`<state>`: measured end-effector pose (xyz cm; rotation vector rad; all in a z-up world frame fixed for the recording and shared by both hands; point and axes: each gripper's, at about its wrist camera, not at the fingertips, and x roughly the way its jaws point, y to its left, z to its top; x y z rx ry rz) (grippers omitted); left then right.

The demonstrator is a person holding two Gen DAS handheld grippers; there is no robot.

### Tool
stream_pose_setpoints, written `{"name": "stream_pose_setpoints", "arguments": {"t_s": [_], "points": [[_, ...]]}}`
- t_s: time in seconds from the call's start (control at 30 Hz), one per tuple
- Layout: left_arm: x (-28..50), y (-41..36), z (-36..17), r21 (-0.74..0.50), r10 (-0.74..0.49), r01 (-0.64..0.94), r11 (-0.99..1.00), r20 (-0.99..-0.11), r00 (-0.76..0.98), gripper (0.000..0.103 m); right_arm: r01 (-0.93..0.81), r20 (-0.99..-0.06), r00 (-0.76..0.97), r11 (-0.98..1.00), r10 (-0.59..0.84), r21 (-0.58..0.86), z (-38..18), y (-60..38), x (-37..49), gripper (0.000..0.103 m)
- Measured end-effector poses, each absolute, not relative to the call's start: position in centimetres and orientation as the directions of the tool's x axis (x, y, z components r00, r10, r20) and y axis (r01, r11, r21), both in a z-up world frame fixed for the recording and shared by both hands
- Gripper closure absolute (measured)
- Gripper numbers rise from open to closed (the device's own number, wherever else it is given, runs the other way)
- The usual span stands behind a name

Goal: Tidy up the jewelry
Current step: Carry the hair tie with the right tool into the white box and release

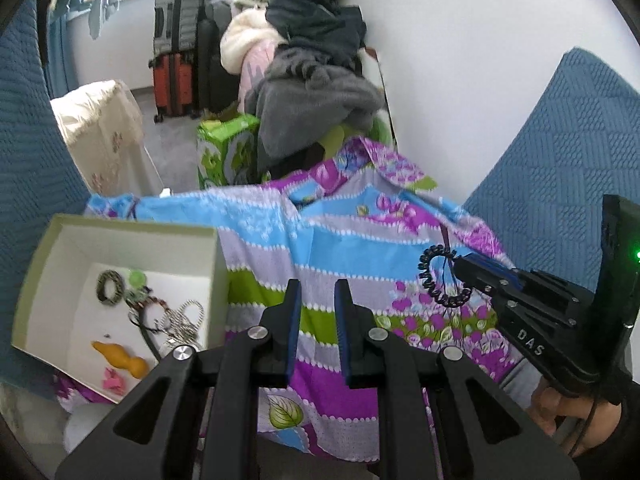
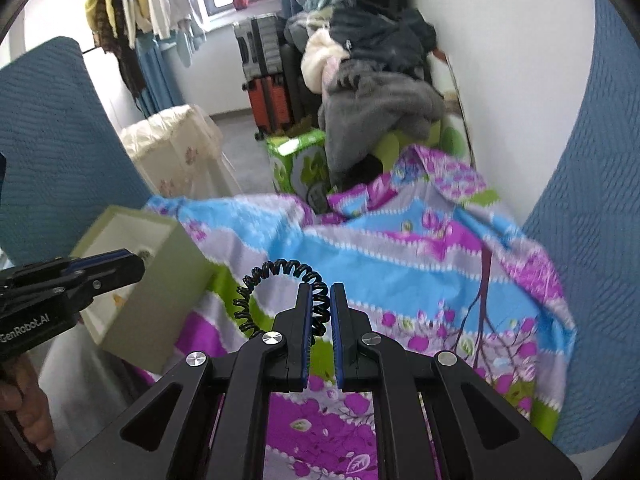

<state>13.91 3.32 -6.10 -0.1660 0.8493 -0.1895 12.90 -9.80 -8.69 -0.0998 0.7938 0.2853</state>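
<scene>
My right gripper is shut on a black spiral coil hair tie and holds it above the colourful cloth. In the left wrist view the same right gripper shows at the right with the coil hanging from its tips. My left gripper is open and empty, just right of an open pale green box. The box holds a woven ring, chains, an orange piece and a pink piece. The left gripper also shows by the box in the right wrist view.
Blue quilted cushions flank the cloth on both sides. Behind it stand a green printed carton, a heap of clothes, suitcases and a cream covered stand. A white wall lies at the right.
</scene>
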Motion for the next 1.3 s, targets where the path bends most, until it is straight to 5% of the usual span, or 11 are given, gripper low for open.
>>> {"name": "stream_pose_setpoints", "arguments": {"t_s": [0.67,1.3], "points": [[10.4,10.6,2.4,-0.198,-0.14,0.014,0.98,-0.642,0.753,0.086,-0.41,-0.609,0.713,0.911,0.346,0.039,1.1,-1.3,11.7,0.096],[10.6,18.9,-4.6,-0.224,-0.052,-0.151,0.963,-0.703,0.709,0.086,-0.544,-0.713,0.565,0.837,0.415,0.057,-6.3,7.4,13.5,0.096]]}}
